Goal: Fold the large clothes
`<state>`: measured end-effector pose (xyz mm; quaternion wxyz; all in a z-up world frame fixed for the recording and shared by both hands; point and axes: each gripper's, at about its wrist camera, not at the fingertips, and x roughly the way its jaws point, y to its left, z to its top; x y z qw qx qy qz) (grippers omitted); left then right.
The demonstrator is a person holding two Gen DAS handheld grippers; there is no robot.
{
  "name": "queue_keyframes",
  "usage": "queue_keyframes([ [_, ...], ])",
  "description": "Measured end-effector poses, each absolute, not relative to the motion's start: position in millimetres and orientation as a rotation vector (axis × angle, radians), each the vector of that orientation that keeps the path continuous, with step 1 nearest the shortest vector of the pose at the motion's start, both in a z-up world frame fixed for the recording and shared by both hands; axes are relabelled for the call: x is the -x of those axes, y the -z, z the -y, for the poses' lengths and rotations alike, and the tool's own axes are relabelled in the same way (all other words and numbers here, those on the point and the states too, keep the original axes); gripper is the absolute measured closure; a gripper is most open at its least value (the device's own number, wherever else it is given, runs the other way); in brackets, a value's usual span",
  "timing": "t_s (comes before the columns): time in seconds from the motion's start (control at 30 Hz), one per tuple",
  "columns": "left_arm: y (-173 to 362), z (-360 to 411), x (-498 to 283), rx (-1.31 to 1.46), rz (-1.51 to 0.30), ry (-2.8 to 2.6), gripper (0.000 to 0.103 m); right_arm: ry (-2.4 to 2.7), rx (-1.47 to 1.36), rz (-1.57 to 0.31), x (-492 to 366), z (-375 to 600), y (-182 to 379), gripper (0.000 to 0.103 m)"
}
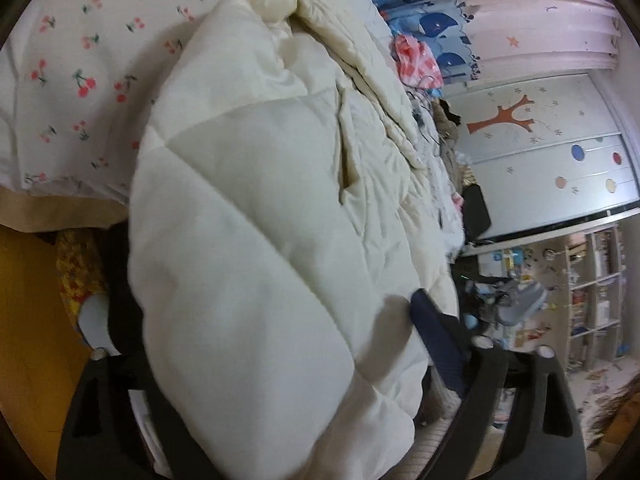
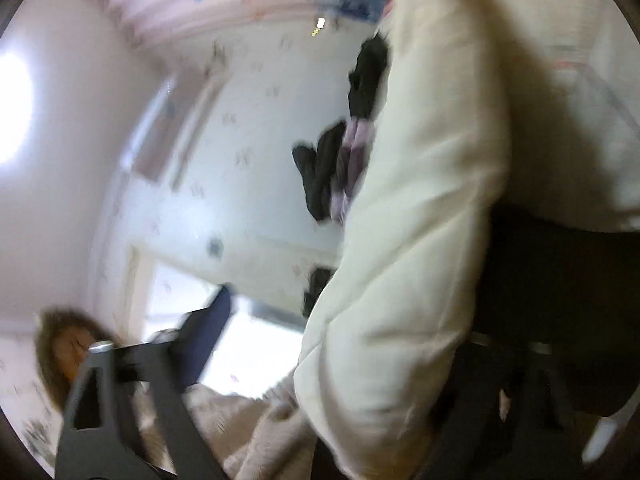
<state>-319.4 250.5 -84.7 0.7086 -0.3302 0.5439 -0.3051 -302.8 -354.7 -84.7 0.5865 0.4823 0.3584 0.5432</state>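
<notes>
A cream quilted padded garment (image 1: 256,208) fills the middle of the left wrist view and lies over the bed. My left gripper (image 1: 268,280) stands wide apart with a puffy fold bulging between its jaws. Its right pad (image 1: 436,340) touches the fold's edge; the left finger is mostly hidden behind the fabric. In the blurred right wrist view, a padded part of the same garment (image 2: 408,240) hangs between the jaws of my right gripper (image 2: 360,320). A gap shows between its left pad (image 2: 208,340) and the fabric. The right finger is lost in dark shadow.
A cherry-print sheet (image 1: 80,60) covers the bed to the left. Loose clothes (image 1: 416,60) are piled beyond the garment. A wardrobe with a tree picture (image 1: 540,140) and shelves (image 1: 600,300) stand on the right. A person's hair (image 2: 64,344) and dark clothes (image 2: 328,168) show.
</notes>
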Motion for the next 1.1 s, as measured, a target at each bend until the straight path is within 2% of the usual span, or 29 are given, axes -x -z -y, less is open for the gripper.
queue_keyframes([
  [0.03,84.0,-250.7,320.7,0.721,-1.212,0.652,0.053,-1.254,-1.085,-0.856,304.3,349.9,79.7,0.064],
  [0.07,83.1,-252.4,322.0,0.721,-1.206,0.632,0.057,-1.224,-1.012,-0.906,309.0,340.6,72.7,0.080],
  [0.1,81.1,-253.2,324.0,0.721,-1.193,0.629,0.068,-1.197,-0.967,-0.937,311.7,337.9,69.6,0.080],
  [0.17,74.4,-253.0,329.0,0.706,-1.169,0.617,0.076,-1.143,-0.911,-0.962,320.3,332.1,62.8,0.086],
  [0.23,63.7,-251.8,334.0,0.707,-1.136,0.625,0.083,-1.125,-0.927,-0.887,326.7,342.7,45.9,0.088],
  [0.3,56.6,-253.5,336.7,0.725,-1.107,0.643,0.085,-1.116,-0.939,-0.762,331.0,354.6,13.9,0.089],
  [0.47,20.1,-263.9,356.1,0.769,-0.988,0.770,0.087,-1.161,-0.940,-0.596,350.8,368.9,-36.9,0.089],
  [0.57,18.9,-272.2,365.0,0.764,-0.998,0.791,0.087,-1.143,-0.949,-0.627,374.5,381.8,-25.6,0.089],
  [0.63,37.5,-278.0,362.3,0.789,-1.045,0.789,0.087,-1.131,-0.985,-0.664,375.1,384.7,-6.6,0.089],
  [0.73,52.8,-284.7,358.6,0.876,-1.038,0.792,0.087,-1.151,-1.054,-0.625,375.2,398.2,0.9,0.089],
  [0.87,23.9,-286.9,343.2,0.925,-0.913,0.824,0.087,-1.179,-1.071,-0.531,359.2,410.3,-17.8,0.089],
  [1.1,-38.8,-280.9,273.3,0.903,-0.747,0.842,0.087,-1.176,-1.041,-0.452,272.3,403.2,-88.8,0.089],
])
